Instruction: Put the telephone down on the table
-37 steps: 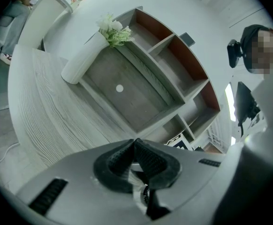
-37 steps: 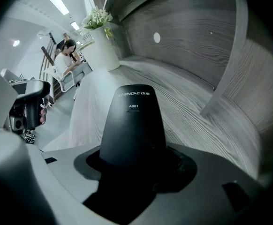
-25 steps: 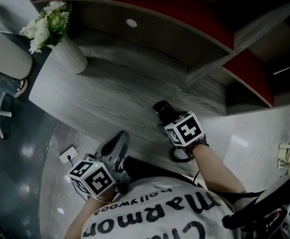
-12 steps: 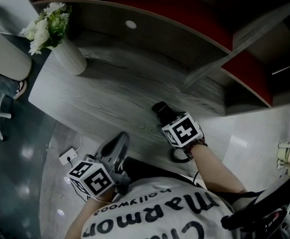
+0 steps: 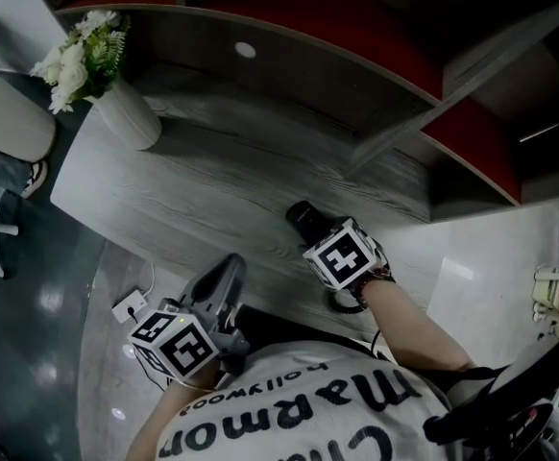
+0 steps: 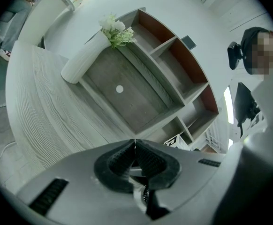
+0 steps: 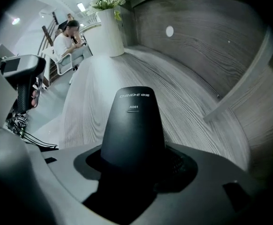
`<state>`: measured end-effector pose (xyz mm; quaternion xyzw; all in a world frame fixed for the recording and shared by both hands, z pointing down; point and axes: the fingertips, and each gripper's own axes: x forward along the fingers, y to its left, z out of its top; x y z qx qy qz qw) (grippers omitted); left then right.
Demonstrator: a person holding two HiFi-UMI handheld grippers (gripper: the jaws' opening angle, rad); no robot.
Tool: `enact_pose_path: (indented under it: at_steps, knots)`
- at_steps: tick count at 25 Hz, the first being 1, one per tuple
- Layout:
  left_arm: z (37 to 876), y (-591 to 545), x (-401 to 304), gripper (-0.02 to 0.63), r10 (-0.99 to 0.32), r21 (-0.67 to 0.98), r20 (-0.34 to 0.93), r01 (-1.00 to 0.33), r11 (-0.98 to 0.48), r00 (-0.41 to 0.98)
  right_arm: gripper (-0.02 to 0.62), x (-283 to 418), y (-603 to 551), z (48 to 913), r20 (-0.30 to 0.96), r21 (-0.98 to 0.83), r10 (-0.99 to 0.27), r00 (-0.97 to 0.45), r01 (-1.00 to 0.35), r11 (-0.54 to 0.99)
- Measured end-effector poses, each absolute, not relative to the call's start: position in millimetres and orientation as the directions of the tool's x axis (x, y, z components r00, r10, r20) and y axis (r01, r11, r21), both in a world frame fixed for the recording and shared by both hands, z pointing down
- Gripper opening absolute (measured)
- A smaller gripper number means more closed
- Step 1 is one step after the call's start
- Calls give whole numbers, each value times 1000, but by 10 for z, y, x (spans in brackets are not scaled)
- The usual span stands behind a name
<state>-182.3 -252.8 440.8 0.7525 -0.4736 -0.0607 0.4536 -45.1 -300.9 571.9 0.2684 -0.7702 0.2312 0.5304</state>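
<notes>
1. Your right gripper (image 7: 136, 170) pinched the black telephone (image 7: 133, 125), pointing it steeply down over the grey wood-grain surface (image 5: 203, 185) near its front edge. Whether it touched could not be told.
2. Your left gripper (image 6: 135, 150) was pressed together on nothing, beyond that front edge.
3. A white vase (image 5: 128, 115) of flowers stood at the far left, well apart from the telephone.
4. A curved shelf unit (image 5: 376, 84) rose behind the surface.
5. A white adapter (image 5: 131, 303) lay on the floor.
</notes>
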Motion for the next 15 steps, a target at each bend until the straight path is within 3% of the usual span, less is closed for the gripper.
enact_pose_path:
  at_steps: [15]
  knots:
    - [4402,-2564,-1862,17,-766,742,338,-655,-140,547,284,-445,-2986,5717,949,-71,-151,-277,-654,754]
